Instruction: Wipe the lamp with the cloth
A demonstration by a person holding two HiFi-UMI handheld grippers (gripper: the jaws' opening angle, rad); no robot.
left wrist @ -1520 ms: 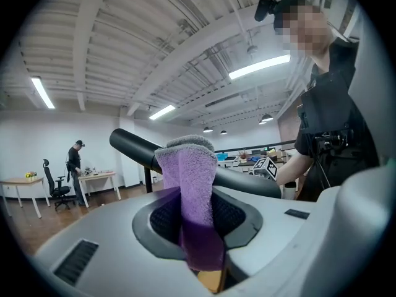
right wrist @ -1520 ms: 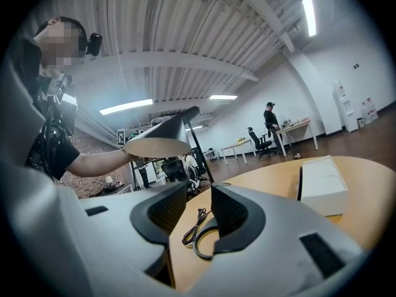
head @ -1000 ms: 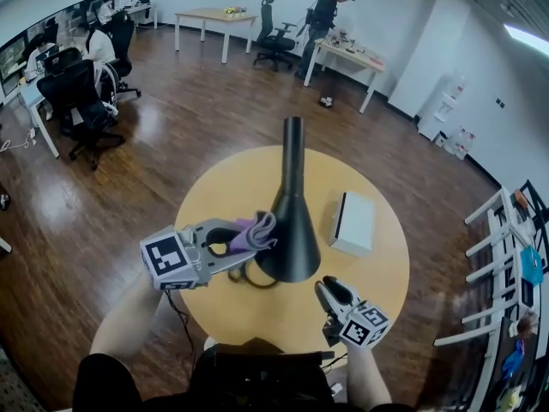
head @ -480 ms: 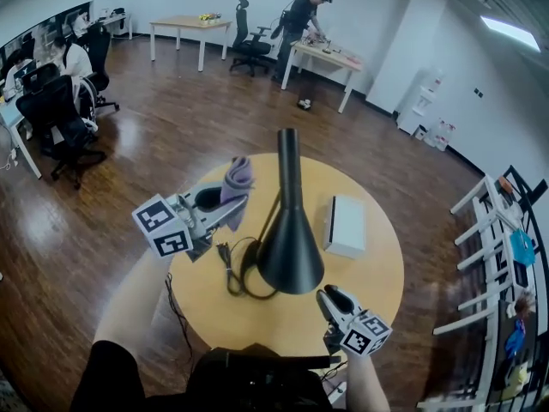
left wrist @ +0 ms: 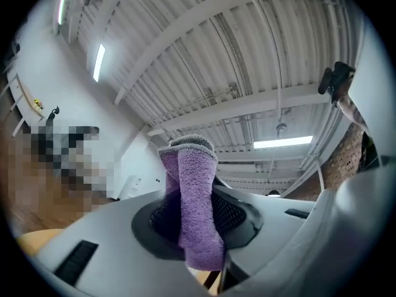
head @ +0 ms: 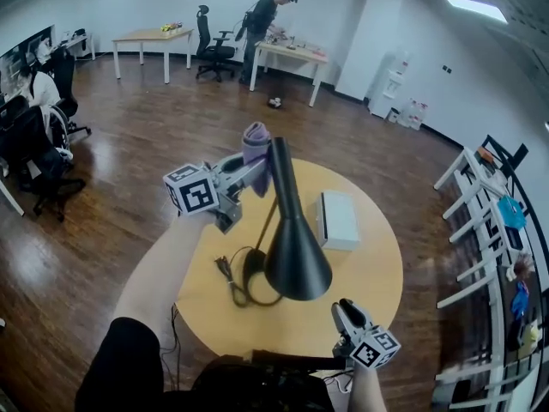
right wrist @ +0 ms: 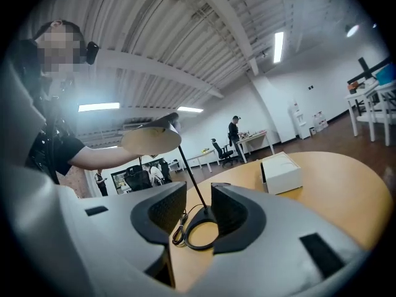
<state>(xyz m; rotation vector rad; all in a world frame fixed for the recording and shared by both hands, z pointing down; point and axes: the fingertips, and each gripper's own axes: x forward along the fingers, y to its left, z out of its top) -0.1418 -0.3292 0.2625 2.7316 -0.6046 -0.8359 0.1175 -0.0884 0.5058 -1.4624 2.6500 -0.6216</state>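
A black lamp (head: 296,260) with a cone shade and a long narrow neck stands on the round yellow table (head: 377,273). Its ring base (head: 251,275) and cord (head: 228,273) lie to the shade's left. My left gripper (head: 256,170) is raised by the top end of the neck, on its left, shut on a folded purple cloth (head: 256,150). The cloth (left wrist: 193,209) sticks up between the pads. Whether it touches the neck I cannot tell. My right gripper (head: 346,314) stays low at the table's near edge, open and empty (right wrist: 199,212), facing the lamp base (right wrist: 201,231).
A white box (head: 336,220) lies on the table right of the lamp, also seen in the right gripper view (right wrist: 281,172). Around the table is wood floor, with desks, office chairs and people far off. A white rack (head: 493,221) stands at the right.
My left gripper has risen with the cloth from low beside the shade up to the top of the lamp's neck. The right gripper has shifted slightly near the table's edge.
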